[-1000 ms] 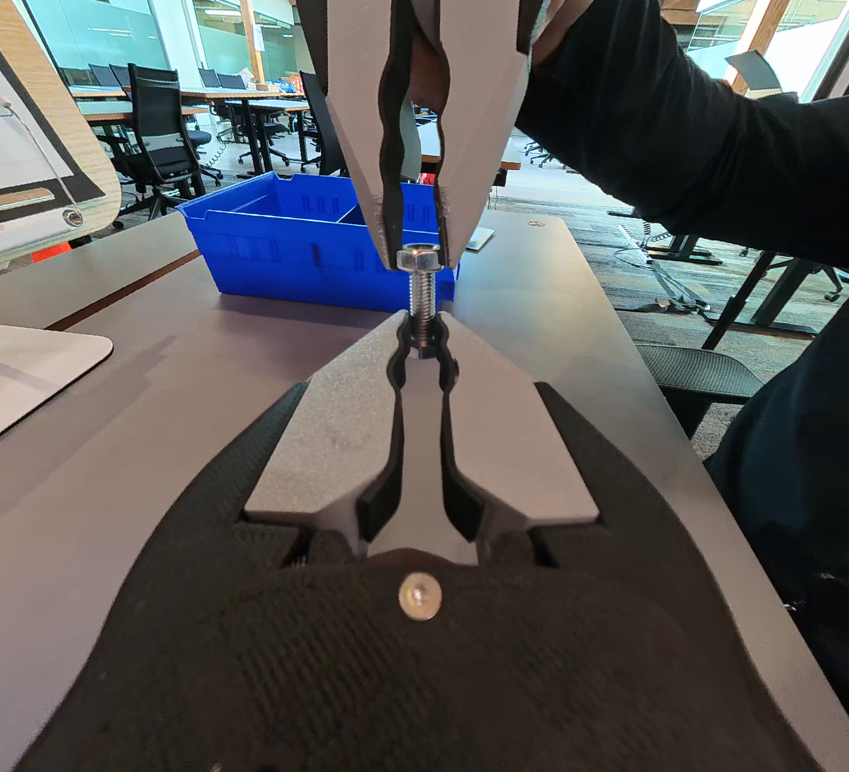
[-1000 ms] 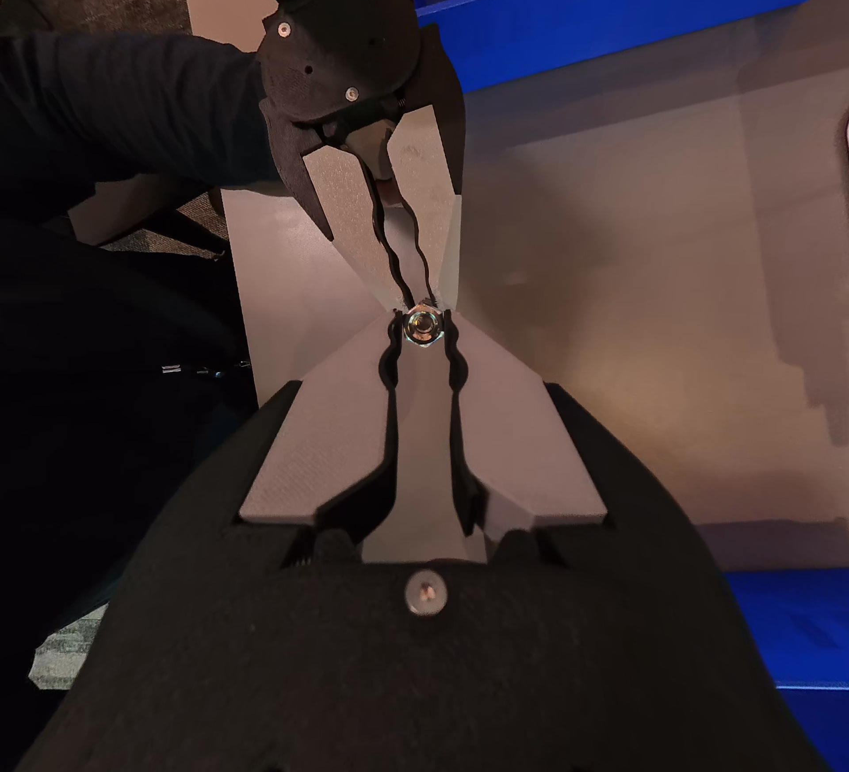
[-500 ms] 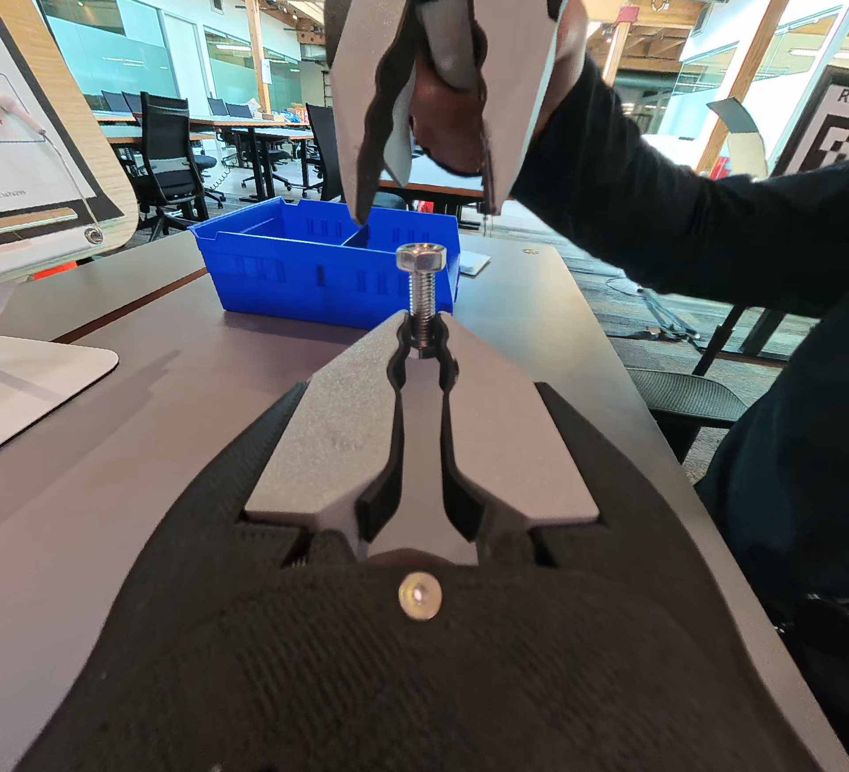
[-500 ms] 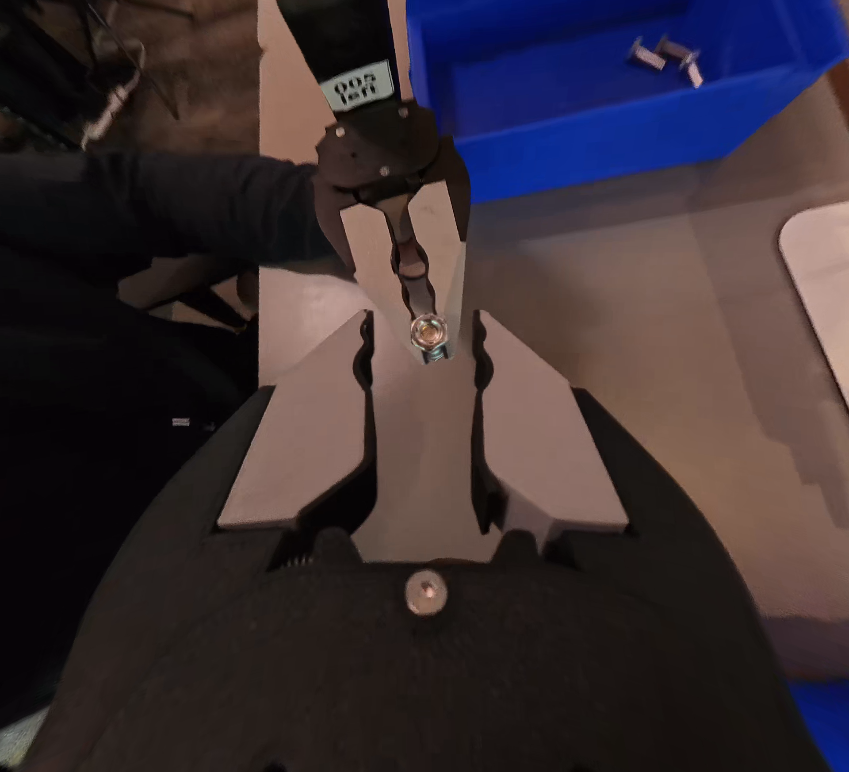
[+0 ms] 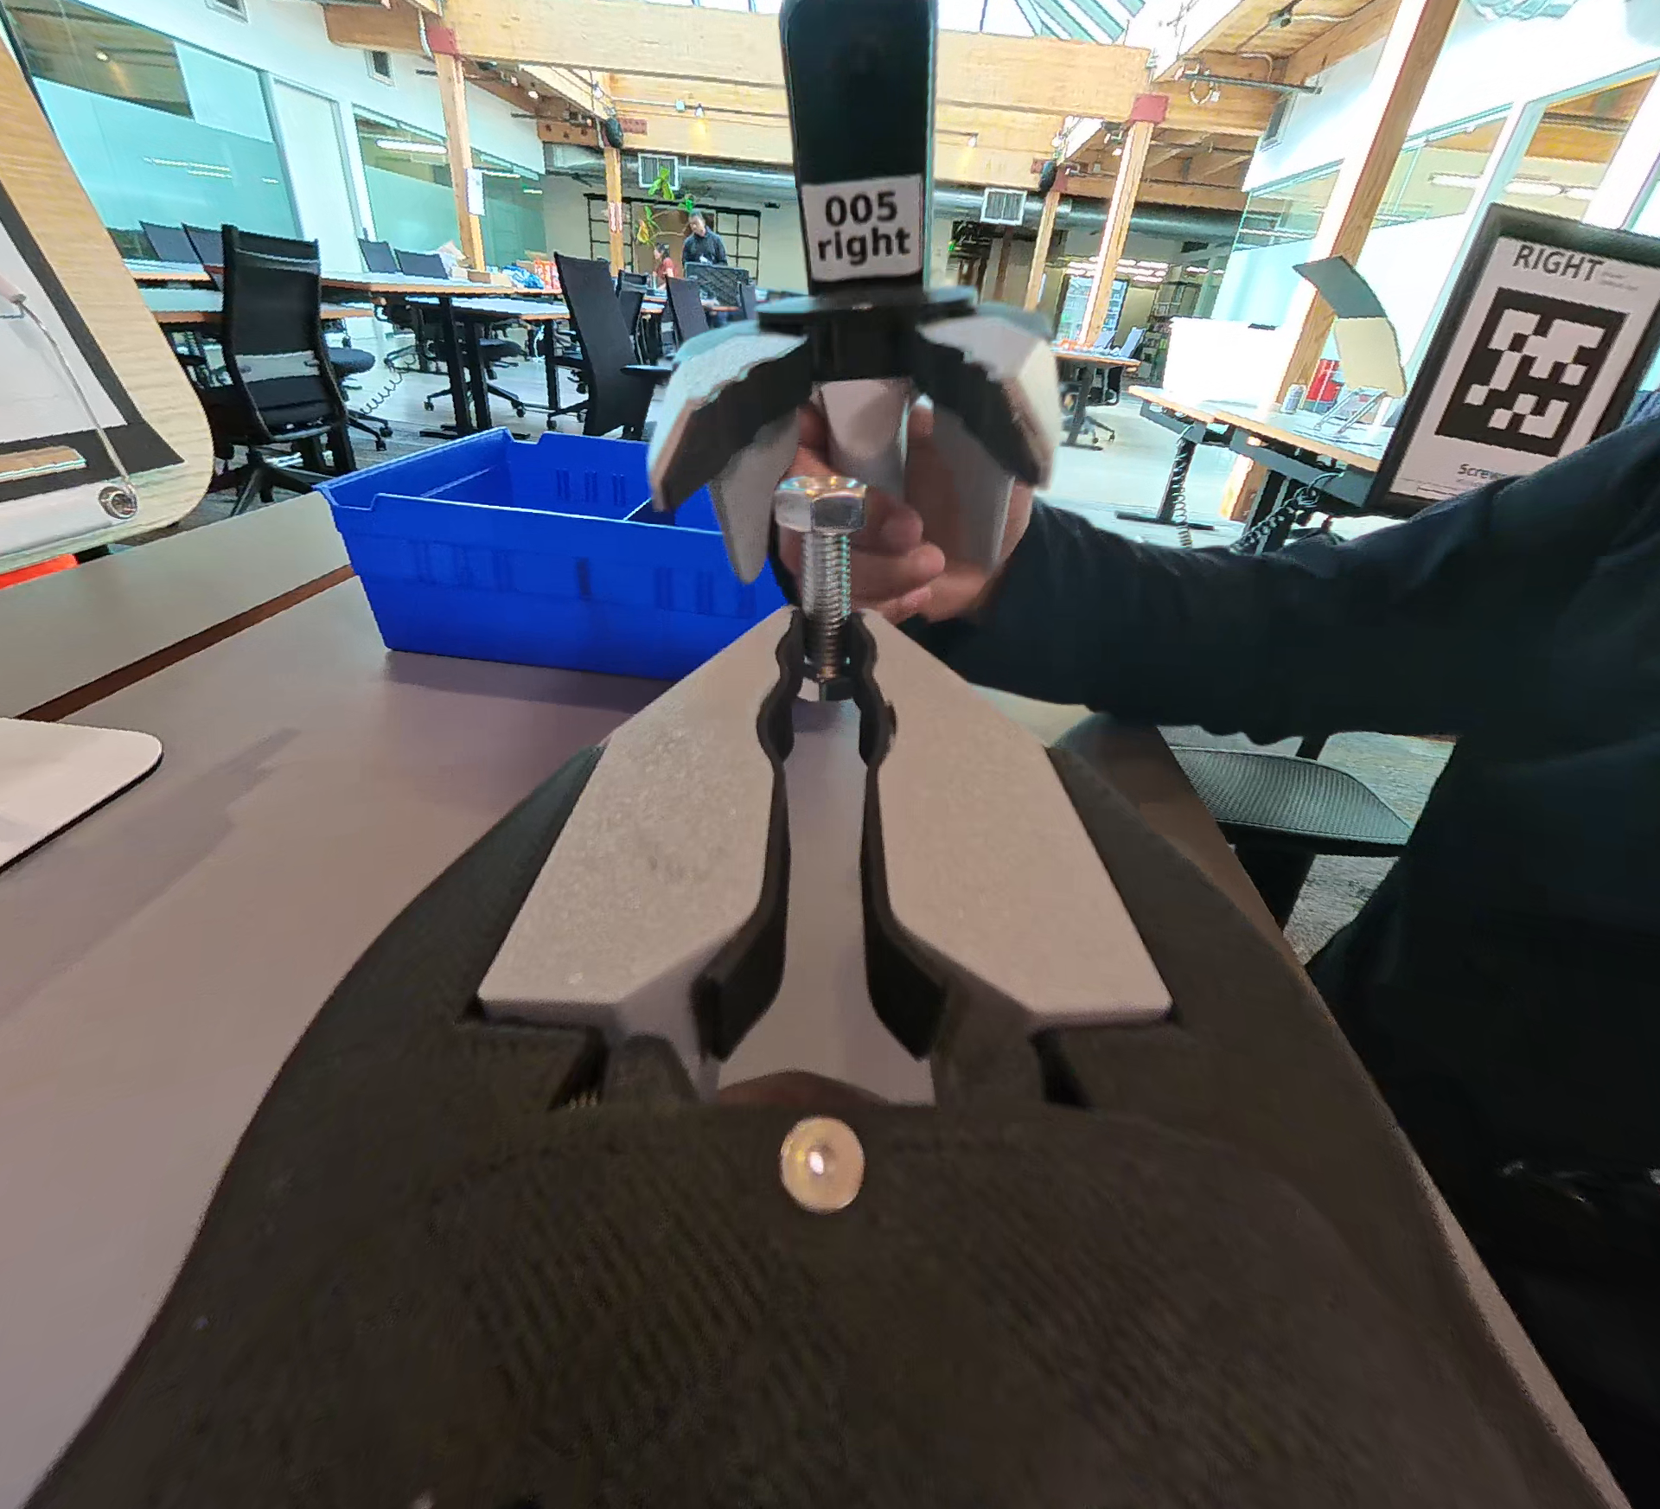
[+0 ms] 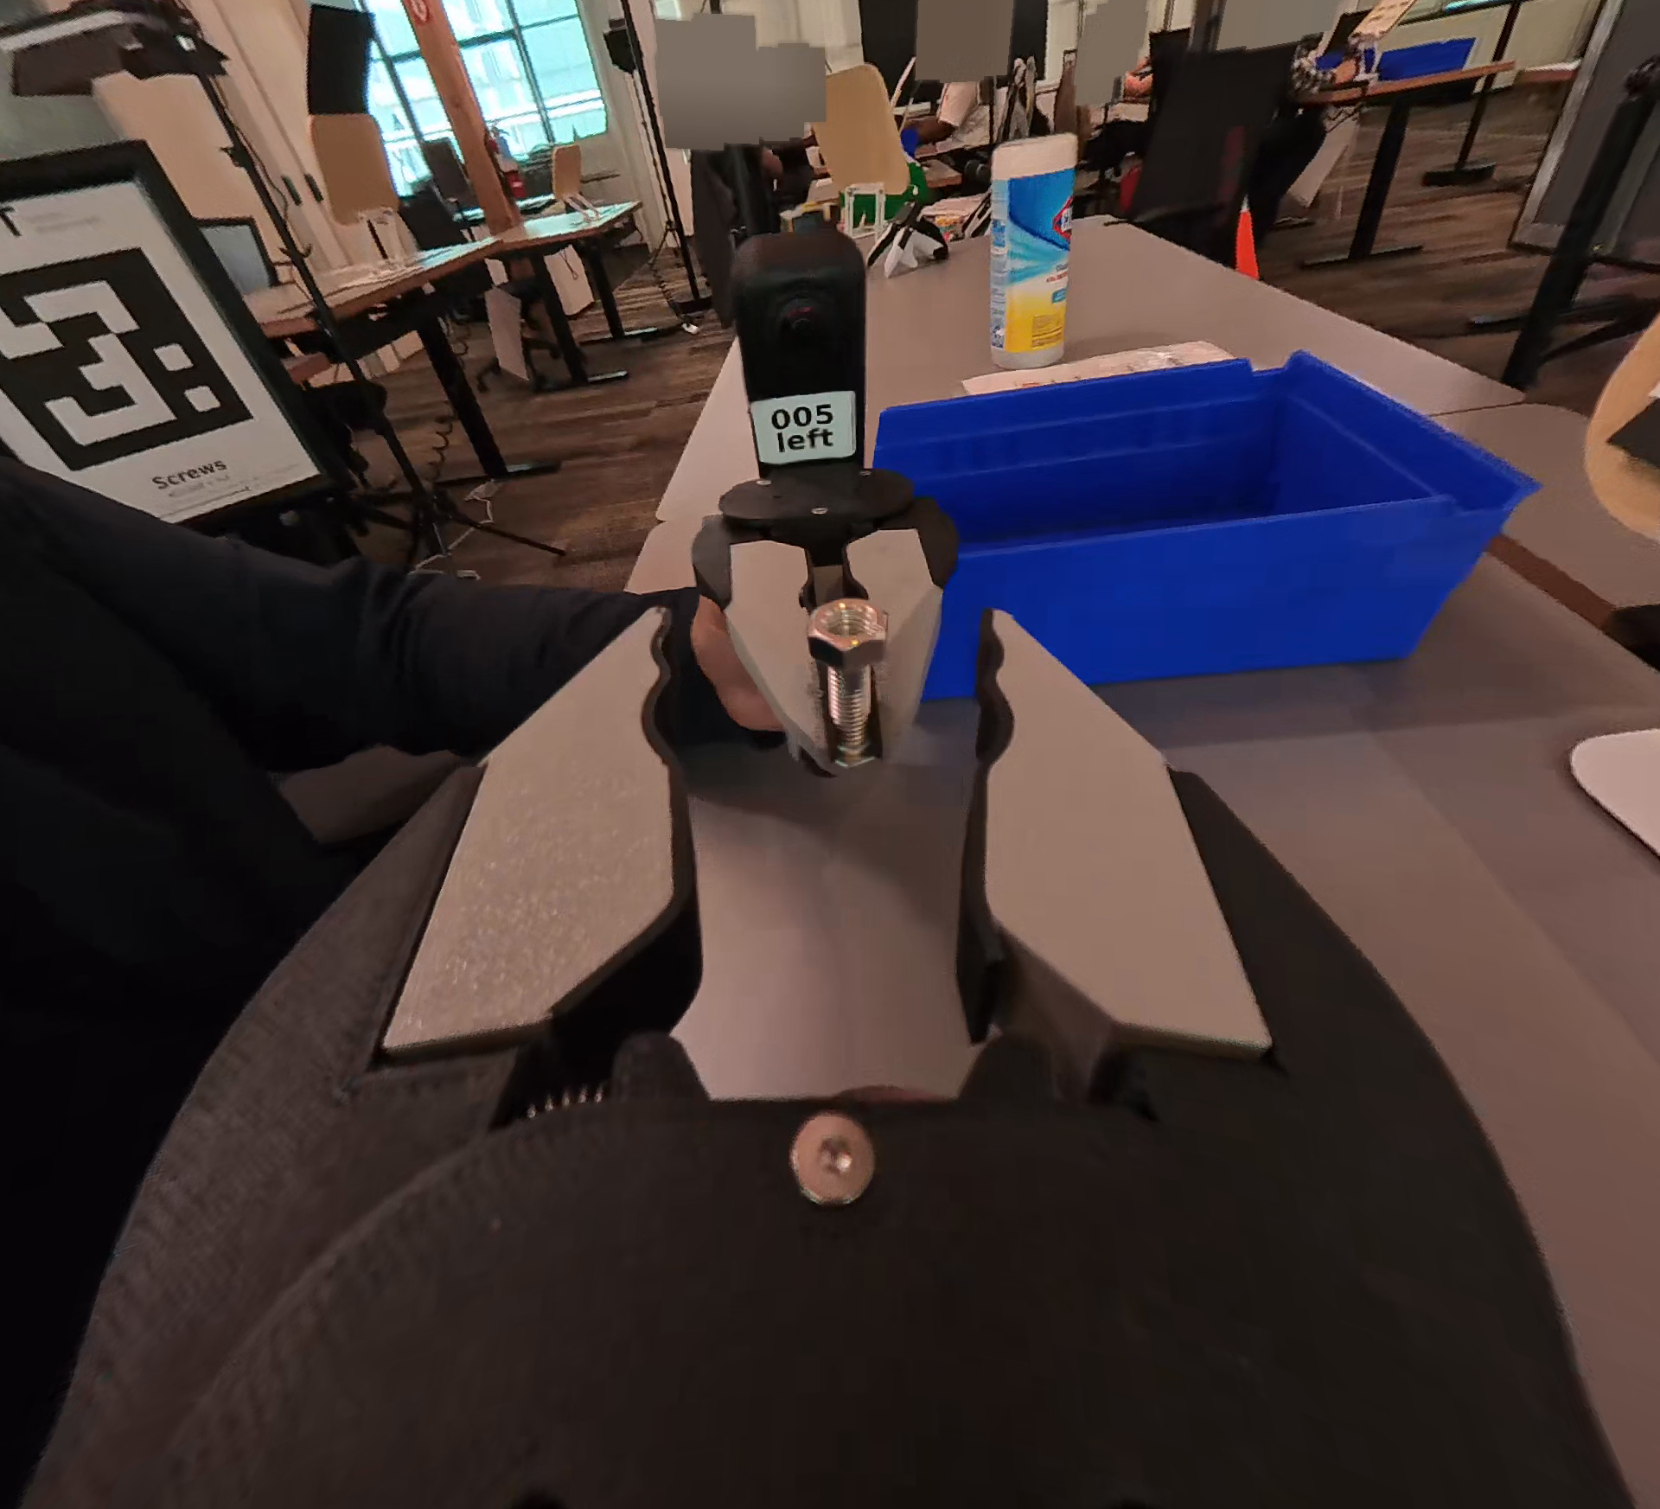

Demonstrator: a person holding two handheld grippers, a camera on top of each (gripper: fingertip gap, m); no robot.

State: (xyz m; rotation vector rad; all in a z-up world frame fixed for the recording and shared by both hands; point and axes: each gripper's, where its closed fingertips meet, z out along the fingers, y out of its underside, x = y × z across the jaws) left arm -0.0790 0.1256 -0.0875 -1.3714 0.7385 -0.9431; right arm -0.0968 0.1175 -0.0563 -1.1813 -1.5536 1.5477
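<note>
My left gripper [image 5: 825, 662] is shut on the threaded shank of a silver bolt [image 5: 825, 567], which stands upright above the grey table [image 5: 269, 792]. A hex nut [image 6: 847, 628] sits at the bolt's top end. My right gripper [image 6: 826, 671] is open and empty, level with the bolt [image 6: 849, 702] and a short way from it, fingers to either side but apart from it. In the left wrist view the right gripper [image 5: 867, 558] faces me just behind the bolt, jaws spread. In the right wrist view the left gripper [image 6: 835, 752] faces me.
A blue plastic bin [image 5: 539, 558] stands on the table behind the grippers; it also shows in the right wrist view [image 6: 1168, 567]. A white pad [image 5: 54, 783] lies at the left edge. A wipes canister [image 6: 1031, 253] stands farther back. A framed marker sign [image 5: 1527, 361] stands beside the table. Only a small space, under 4 cm, lies between the two pairs of fingers.
My right gripper let go of the nut on top of the bolt, opened wide, drew back and swung from pointing down to level. The left gripper kept the bolt upright.
</note>
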